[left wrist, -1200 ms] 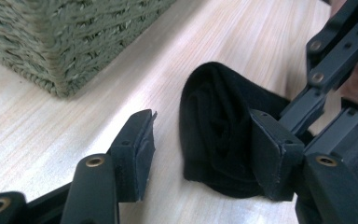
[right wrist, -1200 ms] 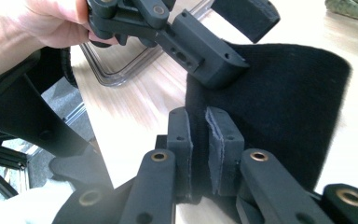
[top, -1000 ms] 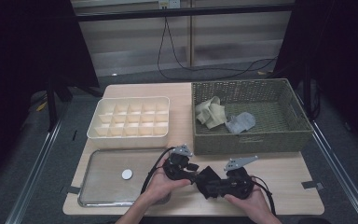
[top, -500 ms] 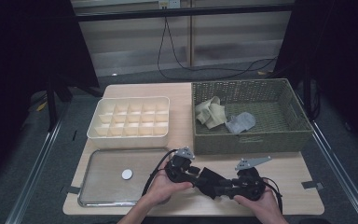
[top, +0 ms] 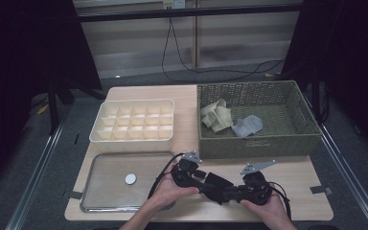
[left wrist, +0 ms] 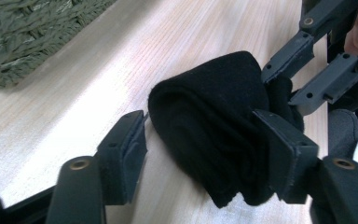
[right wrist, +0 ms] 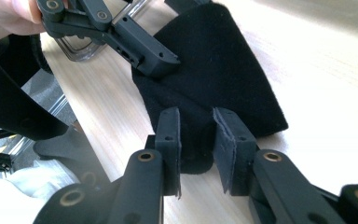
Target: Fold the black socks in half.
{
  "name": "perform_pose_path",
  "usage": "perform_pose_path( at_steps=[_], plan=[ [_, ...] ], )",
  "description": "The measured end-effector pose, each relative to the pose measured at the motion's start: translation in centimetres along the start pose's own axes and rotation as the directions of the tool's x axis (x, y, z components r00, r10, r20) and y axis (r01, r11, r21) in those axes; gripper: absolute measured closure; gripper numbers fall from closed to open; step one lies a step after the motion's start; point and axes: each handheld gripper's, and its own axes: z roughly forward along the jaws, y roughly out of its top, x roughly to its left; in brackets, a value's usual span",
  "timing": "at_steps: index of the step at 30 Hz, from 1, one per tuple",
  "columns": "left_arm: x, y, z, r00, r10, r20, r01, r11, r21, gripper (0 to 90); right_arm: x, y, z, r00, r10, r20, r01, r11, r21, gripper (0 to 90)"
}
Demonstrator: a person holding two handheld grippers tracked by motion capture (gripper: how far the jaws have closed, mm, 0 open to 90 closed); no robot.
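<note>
Black sock (top: 219,187) lengthwise between both grippers

Black two-jaw tools (top: 206,178), grey three-cornered plates (top: 258,166)

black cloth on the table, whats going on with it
A person works a black cloth between two handheld tools at the table's front edge. The right tool pinches one end of it; the left tool is open, its jaws either side of the folded bundle. More cloths lie in the wicker basket.
</note>
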Motion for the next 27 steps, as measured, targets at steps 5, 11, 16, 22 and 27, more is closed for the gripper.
perform_pose_path(
  at_steps=[5, 11, 16, 22, 27],
  plan=[
    [-0.14, 0.09, 0.32, 0.9999, 0.011, 0.009, -0.011, 0.9999, 0.011, 33.1, -0.03, -0.43, 0.0, 1.0, 0.003, -0.004, -0.003, 1.0, 0.028, 72.3],
    [-0.15, 0.07, 0.61, 0.999, 0.005, 0.044, -0.006, 0.9998, 0.022, 30.8, -0.06, -0.38, 0.02, 1.0, -0.004, -0.004, 0.005, 0.999, 0.034, 72.2],
    [-0.36, 0.01, 0.83, 0.9981, 0.013, 0.06, -0.014, 0.9998, 0.014, 31.3, -0.09, -0.4, 0.08, 1.0, -0.005, -0.004, 0.006, 0.999, 0.042, 72.1],
    [-0.63, -0.06, 0.95, 0.9941, -0.014, 0.107, 0.013, 0.9998, 0.011, 41.0, -0.18, -0.44, 0.16, 0.9999, -0.015, -0.005, 0.015, 0.999, 0.038, 72.0],
    [-0.78, 0.01, 0.84, 0.991, -0.008, 0.134, 0.009, 0.9999, -0.005, 54.2, -0.43, -0.47, 0.21, 0.9995, -0.029, -0.009, 0.029, 0.999, 0.028, 71.5]
  ],
)
